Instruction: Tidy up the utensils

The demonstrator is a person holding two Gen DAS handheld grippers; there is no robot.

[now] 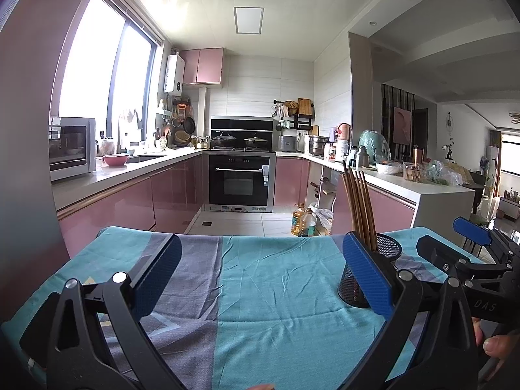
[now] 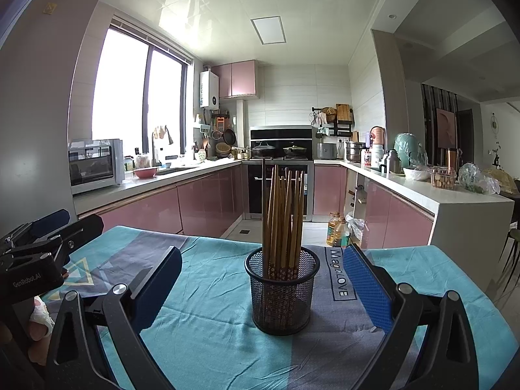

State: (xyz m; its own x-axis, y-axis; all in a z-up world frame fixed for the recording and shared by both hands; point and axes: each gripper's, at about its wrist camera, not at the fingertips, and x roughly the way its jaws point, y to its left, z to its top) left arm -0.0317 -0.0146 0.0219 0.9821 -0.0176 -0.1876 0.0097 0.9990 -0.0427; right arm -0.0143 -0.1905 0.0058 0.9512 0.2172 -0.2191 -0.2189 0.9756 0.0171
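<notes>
A black mesh cup (image 2: pixel 280 292) stands upright on the teal and grey tablecloth (image 2: pixel 208 325), holding a bundle of wooden chopsticks (image 2: pixel 283 214) that lean apart at the top. The right gripper (image 2: pixel 263 289) is spread wide with the cup between its fingers, touching neither. The left gripper (image 1: pixel 260 276) is also wide open and holds nothing, with the cup behind its right finger.

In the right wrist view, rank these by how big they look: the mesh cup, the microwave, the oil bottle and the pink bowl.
Largest to smallest as they appear:
1. mesh cup, though it sits nearest the camera
2. microwave, farther off, so likely bigger in reality
3. oil bottle
4. pink bowl
</notes>
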